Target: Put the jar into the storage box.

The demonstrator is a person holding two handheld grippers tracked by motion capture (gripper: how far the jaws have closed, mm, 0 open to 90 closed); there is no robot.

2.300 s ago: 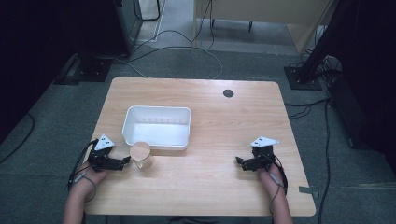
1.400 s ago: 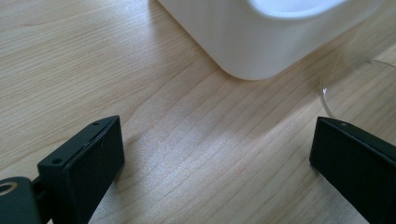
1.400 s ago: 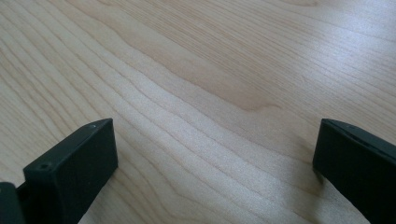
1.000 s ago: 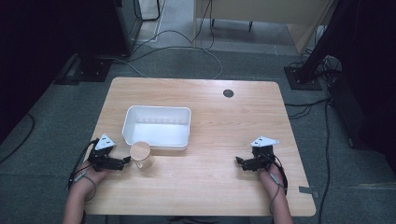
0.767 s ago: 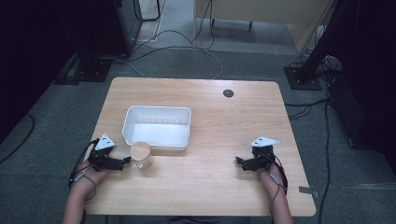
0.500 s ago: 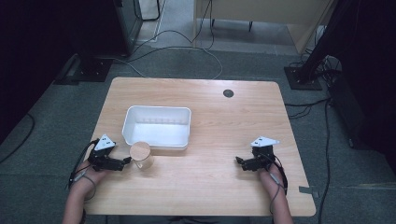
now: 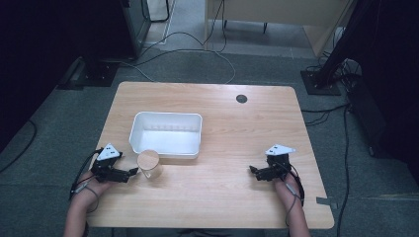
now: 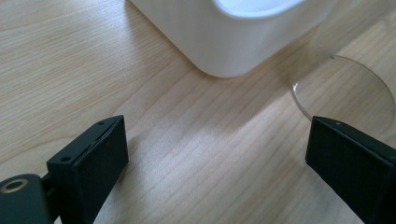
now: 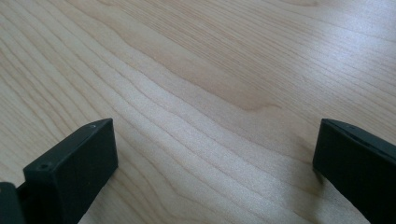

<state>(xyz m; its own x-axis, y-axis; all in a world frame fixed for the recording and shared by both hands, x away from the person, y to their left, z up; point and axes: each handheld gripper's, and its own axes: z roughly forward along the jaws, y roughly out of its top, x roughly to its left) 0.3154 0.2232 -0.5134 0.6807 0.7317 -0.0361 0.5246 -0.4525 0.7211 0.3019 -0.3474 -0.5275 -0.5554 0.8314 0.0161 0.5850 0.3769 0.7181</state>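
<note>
Just beyond the spread fingers of the left gripper (image 7: pixel 132 172) stands a clear cup (image 7: pixel 149 165); right gripper (image 7: pixel 253 170) released.

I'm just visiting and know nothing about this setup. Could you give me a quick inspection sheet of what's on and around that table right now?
Surface: wooden table, pale grain, with a small dark round hole near the far edge.
Job's things: white tub, looks empty; a clear cup stands at its near left corner.
Clutter: nothing seen.
Grippers: left gripper low on the table, jaws spread wide, beside the cup and not gripping it; right gripper at the near right, jaws wide apart over bare wood.
Cables: one trails from each gripper along the forearm; more lie on the floor beyond the table.
Surroundings: grey floor, dark stands at both sides, a wooden cabinet behind.
</note>
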